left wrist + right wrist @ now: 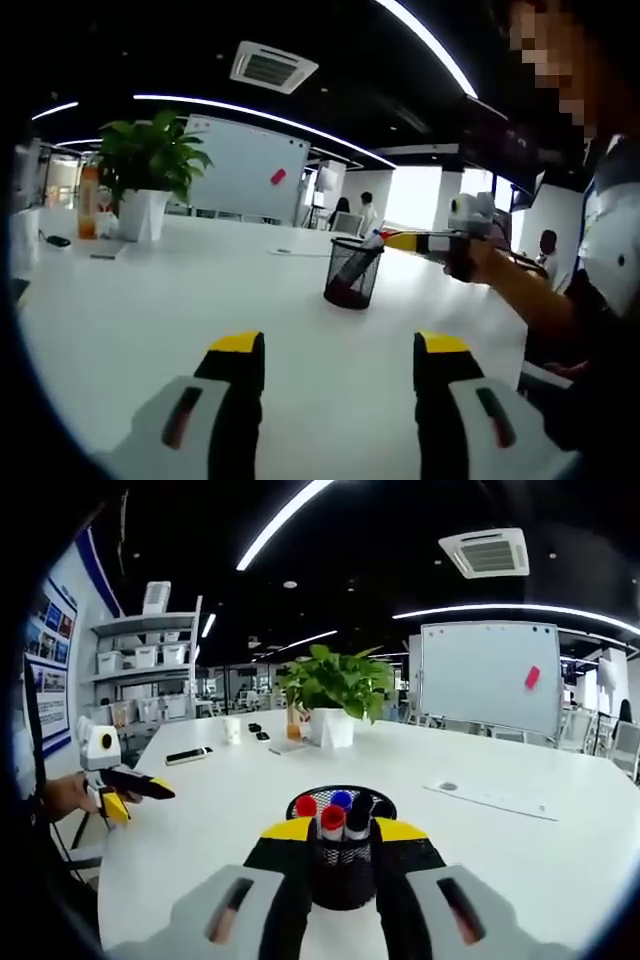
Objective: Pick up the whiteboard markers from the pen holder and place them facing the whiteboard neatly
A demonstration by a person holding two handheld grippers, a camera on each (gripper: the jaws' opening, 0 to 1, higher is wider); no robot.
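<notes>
In the right gripper view, the black mesh pen holder point(342, 865) stands on the white bench point(520, 860) between the right gripper's point(343, 842) yellow-tipped fingers point(286, 832), which sit close on either side of it, though contact cannot be told. The capped whiteboard markers point(332, 820) stand upright in it, long axes vertical, red, blue and black caps pointing up; the white whiteboard on its stand point(490, 675) is at two o'clock. In the left gripper view, the left gripper point(340, 350) hangs spread wide with nothing between its fingers, the holder at twelve o'clock.
</notes>
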